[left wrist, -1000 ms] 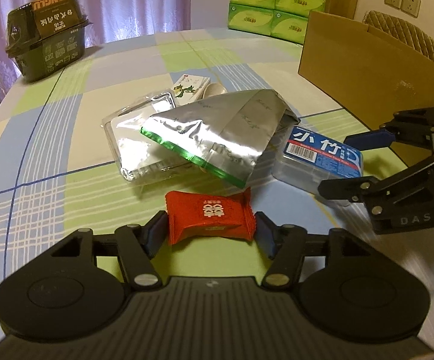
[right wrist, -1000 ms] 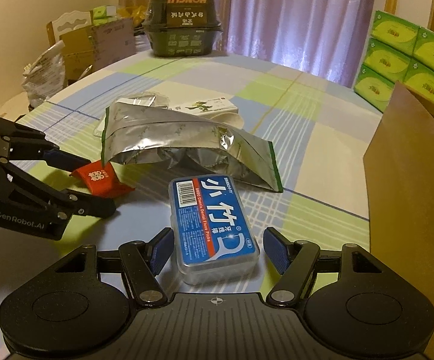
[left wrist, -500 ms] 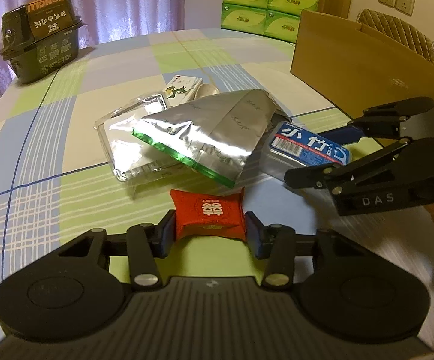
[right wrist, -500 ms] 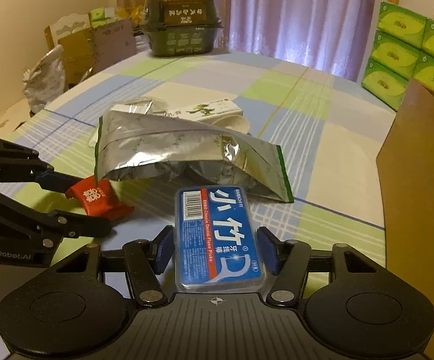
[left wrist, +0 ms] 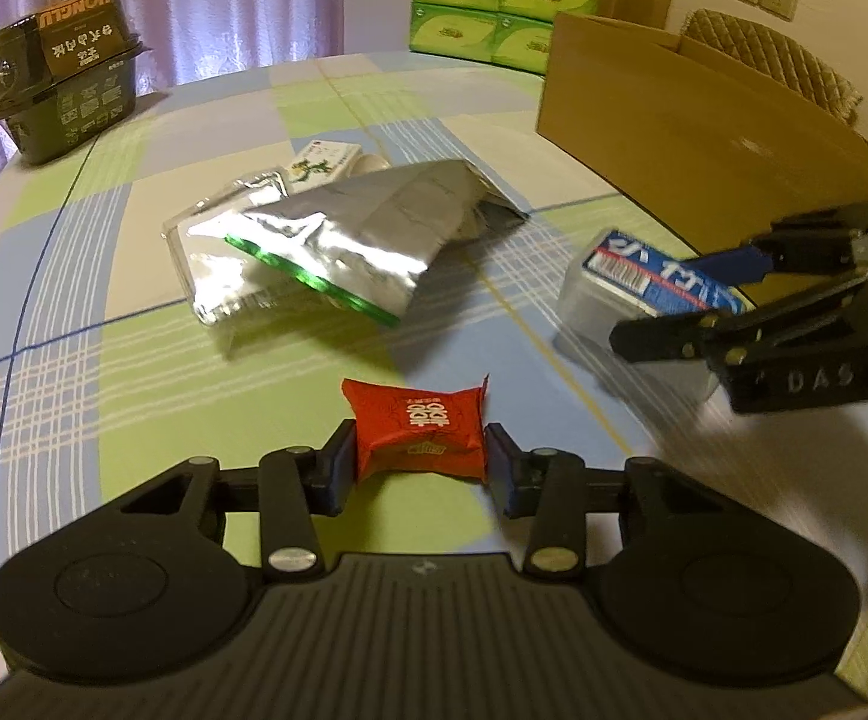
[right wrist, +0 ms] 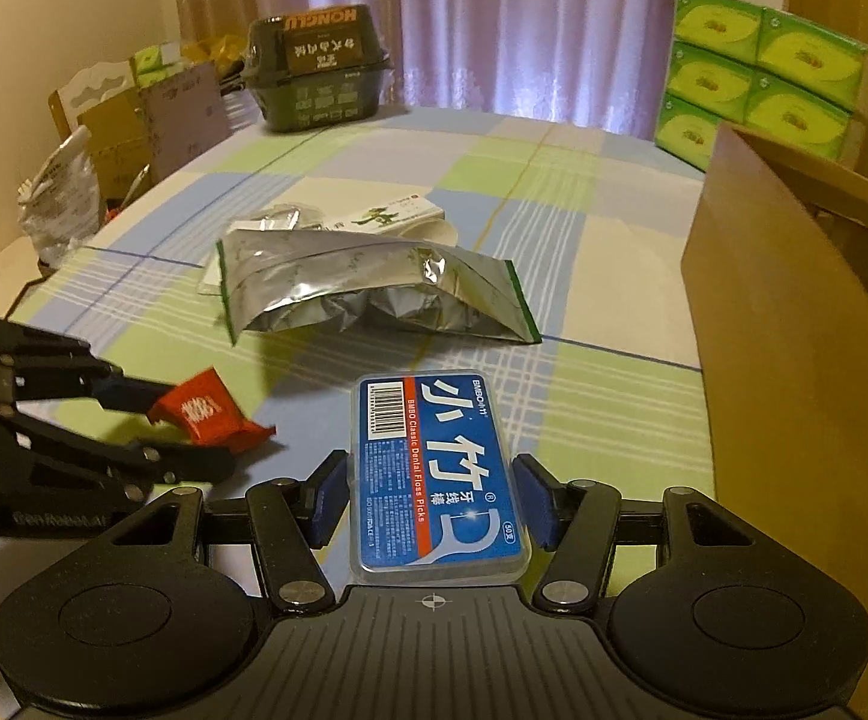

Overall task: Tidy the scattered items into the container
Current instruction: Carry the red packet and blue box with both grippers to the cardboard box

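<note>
Cardboard box is where both held things need to go, and it stands open on the right side of the table, past the right gripper. That gripper is squeezed on the two long sides of the blue floss box, whose long side points straight ahead, away from the camera. The box seems lifted off the cloth, but I cannot be sure. The left gripper is squeezed on the red candy packet, with one pad on each side of it, and the packet looks raised above the table too. The cardboard box sits just beside the right gripper, so that one is nearer and probably only needs to swing right and up over the wall. The left gripper is farther away and would have to cross over. The silver bag and the small white box lie in the middle, ahead of both grippers.
</note>
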The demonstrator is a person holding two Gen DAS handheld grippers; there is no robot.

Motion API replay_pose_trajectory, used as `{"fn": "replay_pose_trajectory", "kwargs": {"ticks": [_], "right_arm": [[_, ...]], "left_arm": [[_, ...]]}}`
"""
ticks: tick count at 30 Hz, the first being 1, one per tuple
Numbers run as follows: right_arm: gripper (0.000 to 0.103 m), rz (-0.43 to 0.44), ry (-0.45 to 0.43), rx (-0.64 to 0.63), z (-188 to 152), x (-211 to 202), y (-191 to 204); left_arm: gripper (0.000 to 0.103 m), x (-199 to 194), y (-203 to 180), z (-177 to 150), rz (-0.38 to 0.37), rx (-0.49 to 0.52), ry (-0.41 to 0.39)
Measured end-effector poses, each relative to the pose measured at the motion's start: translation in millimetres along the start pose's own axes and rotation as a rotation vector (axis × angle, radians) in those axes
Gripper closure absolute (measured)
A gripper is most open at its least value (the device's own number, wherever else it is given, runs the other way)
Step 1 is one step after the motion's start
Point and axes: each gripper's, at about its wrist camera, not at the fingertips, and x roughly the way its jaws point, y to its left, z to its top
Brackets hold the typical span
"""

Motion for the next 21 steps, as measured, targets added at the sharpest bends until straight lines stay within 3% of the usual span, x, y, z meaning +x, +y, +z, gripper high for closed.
{"fn": "replay_pose_trajectory", "kwargs": {"ticks": [21], "right_arm": [[0.042, -0.032, -0.103, 0.03, -9.4, -99.4, 19.8]], "left_arm": [[0.065, -80.8, -47.6, -14.6, 0.061, -0.073, -0.044]]}}
